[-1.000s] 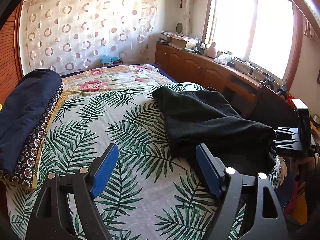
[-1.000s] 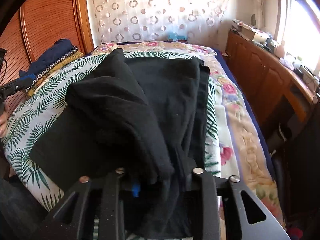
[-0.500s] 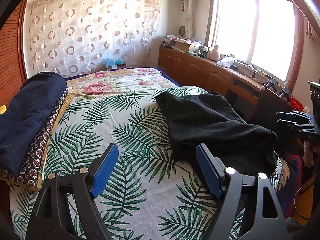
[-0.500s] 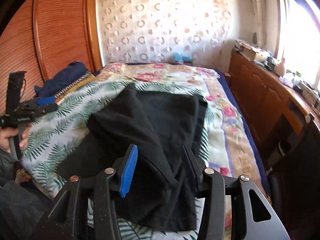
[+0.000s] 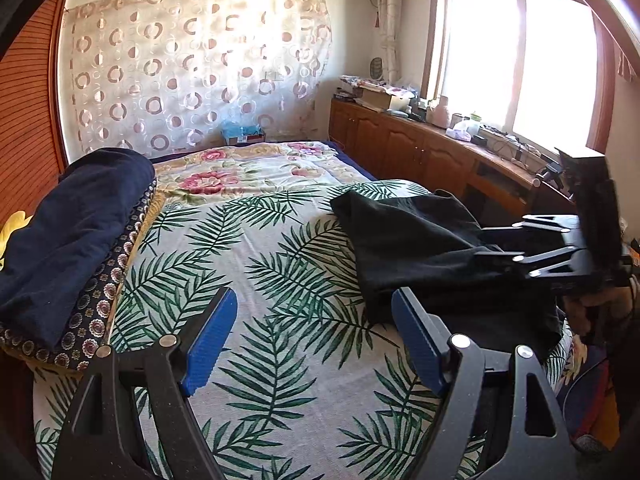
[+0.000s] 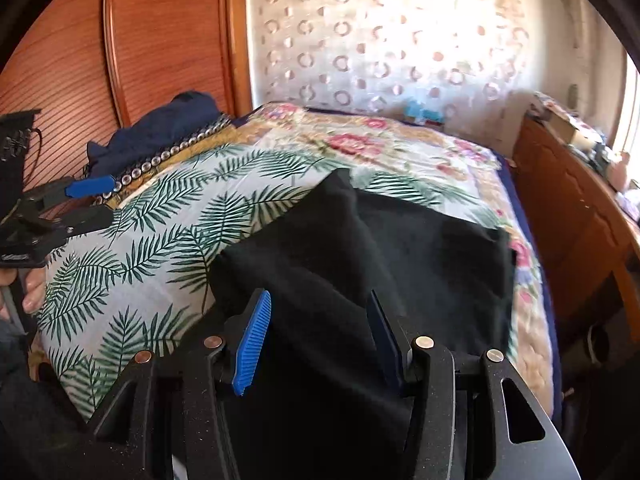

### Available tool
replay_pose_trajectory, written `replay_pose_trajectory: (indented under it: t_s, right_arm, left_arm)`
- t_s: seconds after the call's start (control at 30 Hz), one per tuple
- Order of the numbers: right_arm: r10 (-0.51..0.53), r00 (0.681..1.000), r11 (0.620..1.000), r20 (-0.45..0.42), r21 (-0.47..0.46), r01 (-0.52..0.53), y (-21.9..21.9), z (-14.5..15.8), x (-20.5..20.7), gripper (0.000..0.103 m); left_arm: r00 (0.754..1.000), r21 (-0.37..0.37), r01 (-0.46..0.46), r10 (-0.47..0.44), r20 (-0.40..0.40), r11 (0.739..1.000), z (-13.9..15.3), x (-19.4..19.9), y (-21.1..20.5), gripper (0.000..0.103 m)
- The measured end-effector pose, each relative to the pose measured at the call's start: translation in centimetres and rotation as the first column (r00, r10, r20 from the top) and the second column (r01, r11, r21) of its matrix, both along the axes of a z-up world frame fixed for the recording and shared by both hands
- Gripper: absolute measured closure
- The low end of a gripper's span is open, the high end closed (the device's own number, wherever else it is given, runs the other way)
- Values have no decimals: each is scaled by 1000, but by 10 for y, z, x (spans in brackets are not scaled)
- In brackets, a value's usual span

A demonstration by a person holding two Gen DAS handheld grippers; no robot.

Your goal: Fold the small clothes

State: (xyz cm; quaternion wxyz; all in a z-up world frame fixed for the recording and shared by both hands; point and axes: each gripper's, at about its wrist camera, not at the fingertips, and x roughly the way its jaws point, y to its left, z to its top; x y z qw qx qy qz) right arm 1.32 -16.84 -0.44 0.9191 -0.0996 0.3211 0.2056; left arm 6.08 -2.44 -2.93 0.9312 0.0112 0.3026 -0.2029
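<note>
A black garment (image 5: 420, 248) lies folded over itself on the palm-leaf bedspread (image 5: 256, 264), near the bed's right edge. In the right wrist view the garment (image 6: 360, 248) fills the middle. My right gripper (image 6: 320, 324) is open, its blue pads on either side of the cloth's near part, holding nothing. It also shows in the left wrist view (image 5: 496, 244), over the garment's right end. My left gripper (image 5: 312, 320) is open and empty above bare bedspread, left of the garment. It shows at the left edge of the right wrist view (image 6: 86, 202).
A dark navy blanket on a patterned cushion (image 5: 68, 232) lies along the bed's left side. A wooden cabinet (image 5: 420, 152) with clutter runs under the window on the right. A wooden wardrobe (image 6: 132, 40) stands on the left. A floral quilt (image 5: 248, 168) covers the far bed.
My right gripper let go of the black garment, opened and drew back. The garment now lies on the bed. My left gripper stayed open and pulled back slightly.
</note>
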Motion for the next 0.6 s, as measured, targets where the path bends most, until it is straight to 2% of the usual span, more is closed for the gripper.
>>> replay_pose_trajectory:
  t_s: [0.33, 0.5, 0.6]
  right_arm:
    - [130, 984, 988, -119, -71, -139, 53, -22, 59, 51]
    - [172, 974, 976, -150, -111, -189, 70, -33, 70, 51]
    - [170, 972, 966, -160, -169, -197, 82, -40, 77, 51]
  left_arm:
    - [1000, -16, -27, 27, 1, 1000, -2, 2, 12, 22]
    - [999, -22, -36, 36, -5, 999, -5, 1, 18, 22]
    - [999, -24, -36, 36, -15, 999, -7, 3, 18, 22]
